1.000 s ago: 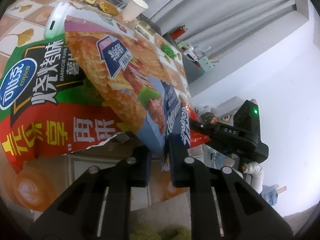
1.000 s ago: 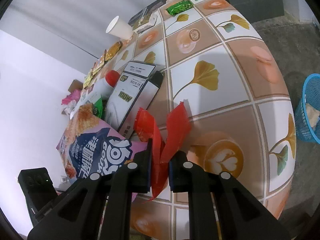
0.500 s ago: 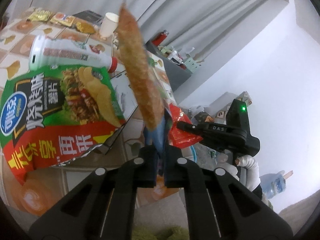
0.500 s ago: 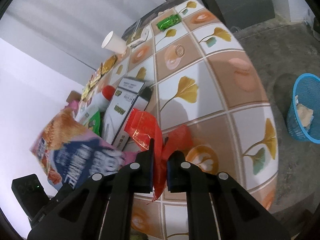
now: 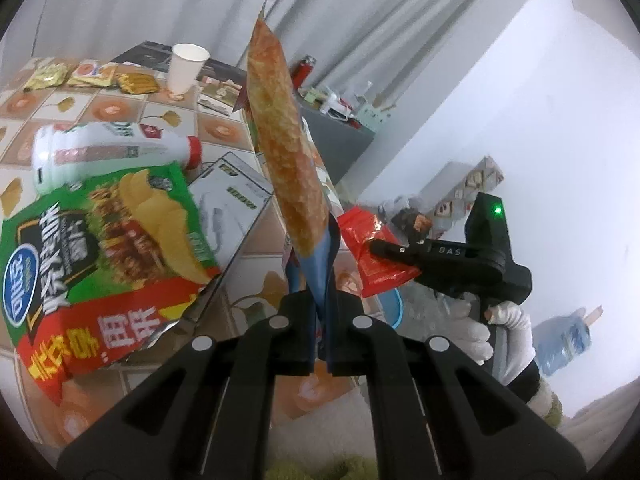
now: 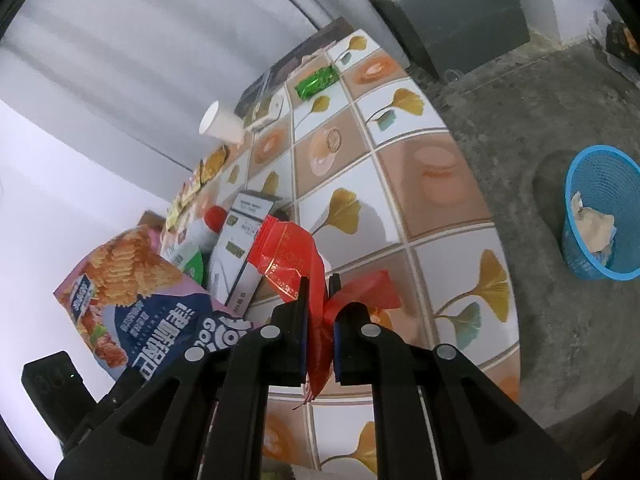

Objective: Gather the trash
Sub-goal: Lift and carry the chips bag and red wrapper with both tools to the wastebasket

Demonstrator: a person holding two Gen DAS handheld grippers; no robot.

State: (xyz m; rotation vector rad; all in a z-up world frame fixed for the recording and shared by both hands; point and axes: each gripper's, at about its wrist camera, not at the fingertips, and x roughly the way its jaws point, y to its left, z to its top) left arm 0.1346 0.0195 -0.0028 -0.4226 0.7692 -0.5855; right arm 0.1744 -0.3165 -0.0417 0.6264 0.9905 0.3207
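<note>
My left gripper [image 5: 322, 326] is shut on a blue and orange snack bag [image 5: 280, 136] and holds it upright, edge-on, above the tiled table [image 5: 224, 128]. The same bag shows flat in the right wrist view [image 6: 132, 292]. My right gripper [image 6: 318, 328] is shut on a red wrapper [image 6: 296, 256], lifted off the table; it also shows in the left wrist view [image 5: 370, 248]. A green and red chip bag [image 5: 88, 248] lies on the table. A blue trash basket [image 6: 600, 212] with crumpled paper stands on the floor to the right.
A white bottle [image 5: 104, 152] with a red cap and a white box [image 5: 236, 204] lie by the chip bag. A paper cup [image 5: 186, 66], small gold packets [image 5: 88, 76] and a green wrapper [image 6: 316, 82] sit farther back. A grey cabinet [image 6: 460, 20] stands beyond the table.
Both grippers have risen. The left one lifted the snack bag off the chip bag and turned it edge-on. The right one raised the red wrapper, and the blue basket came further into view.
</note>
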